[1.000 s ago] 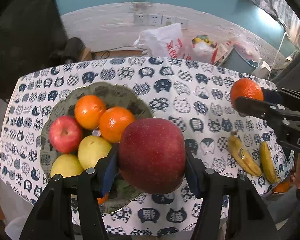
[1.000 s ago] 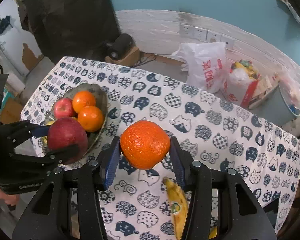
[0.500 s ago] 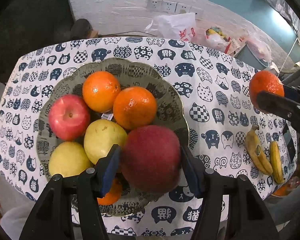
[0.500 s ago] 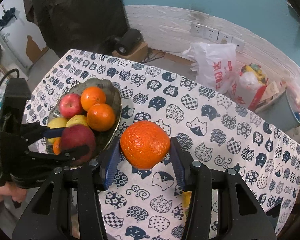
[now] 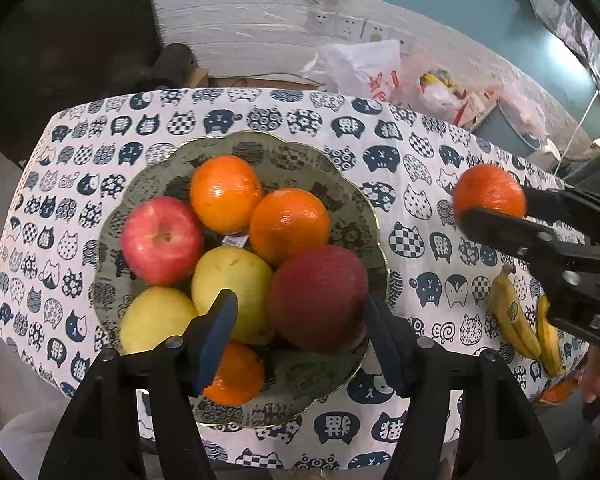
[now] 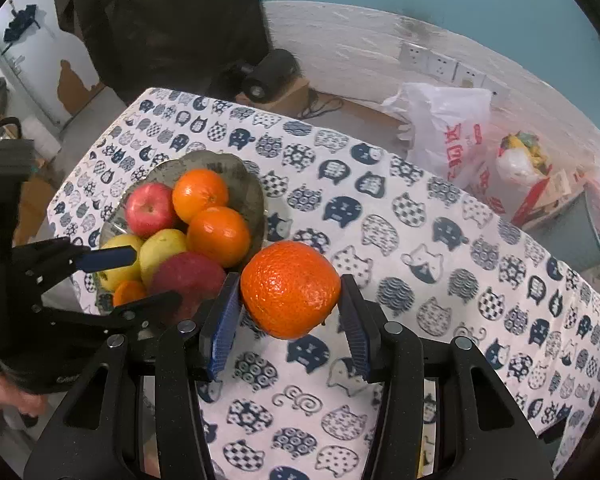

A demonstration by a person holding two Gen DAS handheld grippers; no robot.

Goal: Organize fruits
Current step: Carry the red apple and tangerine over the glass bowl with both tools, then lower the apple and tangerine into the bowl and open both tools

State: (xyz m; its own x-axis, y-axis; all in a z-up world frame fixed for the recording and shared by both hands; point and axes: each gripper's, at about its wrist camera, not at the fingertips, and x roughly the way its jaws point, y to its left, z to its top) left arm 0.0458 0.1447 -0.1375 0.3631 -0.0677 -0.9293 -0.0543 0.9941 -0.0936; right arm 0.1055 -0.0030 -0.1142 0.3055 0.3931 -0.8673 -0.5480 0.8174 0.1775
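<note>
A patterned bowl (image 5: 348, 196) on the cat-print tablecloth holds a red apple (image 5: 162, 240), two oranges (image 5: 225, 193), two yellow pears (image 5: 232, 280), a small orange and a dark red apple (image 5: 318, 298). My left gripper (image 5: 300, 332) is open, its jaws spread wider than the dark red apple, which rests in the bowl against the right pad. My right gripper (image 6: 290, 320) is shut on an orange (image 6: 291, 289), held above the cloth just right of the bowl (image 6: 252, 196); the same orange shows in the left wrist view (image 5: 489, 192).
Two bananas (image 5: 516, 316) lie on the cloth at the right. The table's far edge faces a white wall with sockets; plastic bags (image 6: 444, 128) and a bucket (image 6: 580, 232) stand on the floor behind. A person's hand (image 6: 4, 396) holds the left gripper.
My left gripper has lowered the dark red apple into the bowl and opened its jaws. My right gripper has carried the orange closer to the bowl.
</note>
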